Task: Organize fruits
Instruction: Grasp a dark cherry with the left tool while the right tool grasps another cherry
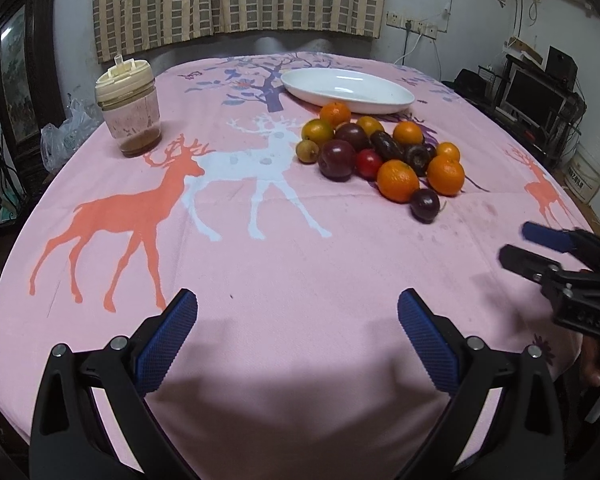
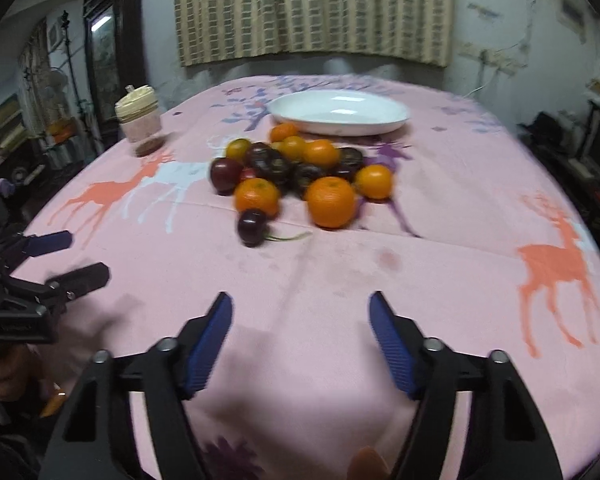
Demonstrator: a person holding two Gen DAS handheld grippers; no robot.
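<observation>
A: Start with the tools. How do they stand?

B: The left gripper (image 1: 298,312) hovers low over the near edge of the pink tablecloth (image 1: 260,248), its blue pads spread wide with nothing between them. The right gripper (image 2: 301,316) is likewise apart and empty, a little closer to the fruit. Each shows at the side of the other's view, jaws parted.

A: And the fruit?

B: A loose pile (image 1: 380,152) lies on the cloth, well ahead of both grippers and just in front of the white plate (image 1: 396,98), which holds nothing yet. Nearest is a small dark cherry (image 2: 252,226) with its stem trailing to the right, apart from the heap. Behind it sit two oranges (image 2: 331,202), then dark plums (image 1: 337,159), a small red fruit and more oranges towards the plate.

A: How will they handle?

B: I'd judge the oranges firm and light, with dimpled skin that the ribbed pads should hold well; take one across its widest part. The plums look smooth and glossy, likely softer and slippery, so a gentle squeeze. The cherry is tiny and round and may roll away; close on the body, not the stem.

A: Anything else about?

B: A lidded jar (image 1: 128,108) stands far left, well apart from the pile.
</observation>
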